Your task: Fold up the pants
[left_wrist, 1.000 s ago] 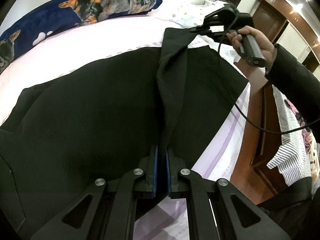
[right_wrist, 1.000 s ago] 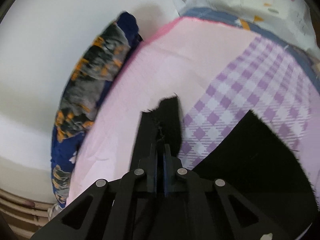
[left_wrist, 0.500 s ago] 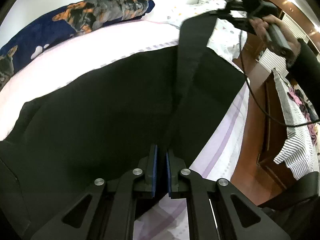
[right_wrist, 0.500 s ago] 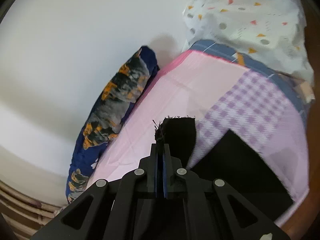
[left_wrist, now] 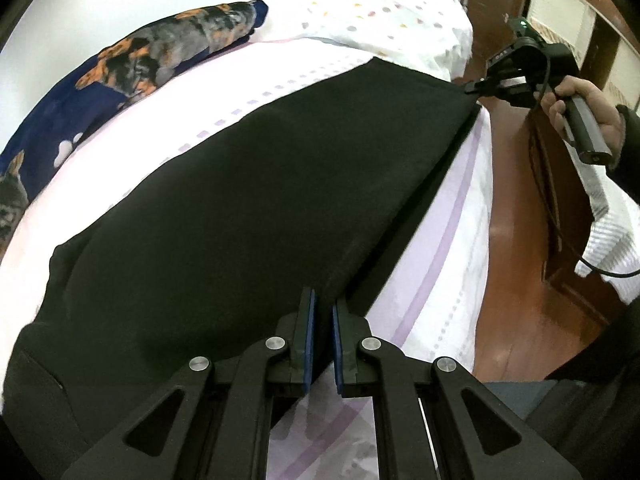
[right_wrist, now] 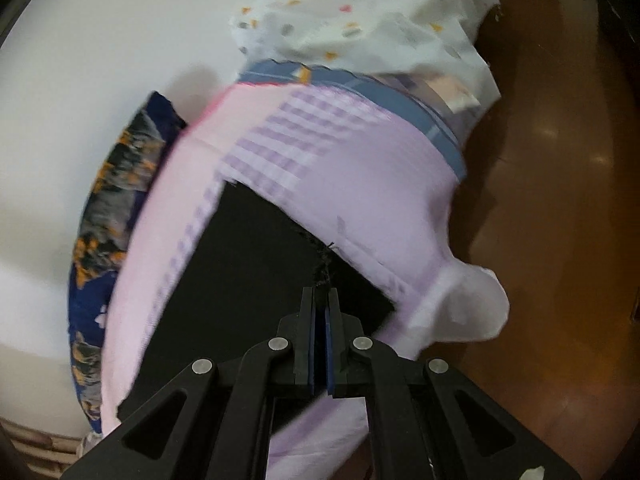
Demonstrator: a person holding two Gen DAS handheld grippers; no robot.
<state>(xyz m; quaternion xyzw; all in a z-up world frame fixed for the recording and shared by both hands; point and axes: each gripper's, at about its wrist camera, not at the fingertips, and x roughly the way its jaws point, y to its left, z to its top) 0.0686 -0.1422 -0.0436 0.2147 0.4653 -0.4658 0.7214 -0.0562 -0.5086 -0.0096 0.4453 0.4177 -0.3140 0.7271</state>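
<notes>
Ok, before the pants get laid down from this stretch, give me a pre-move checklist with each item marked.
1. Left gripper shut on the near edge of the black pants: ok.
2. Right gripper shut on the far corner of the pants: ok; the left wrist view shows its tips at that corner.
3. Edge between the two grippers pulled straight, no sag: ok.
4. Upper layer smooth, no visible wrinkles: ok.
5. Upper layer matched to the layer beneath: not ok; a dark strip shows past the stretched edge.
6. Pants fully on the bed sheet: cannot tell; the held corner sits near the bed's far edge by the spotted bedding.
</notes>
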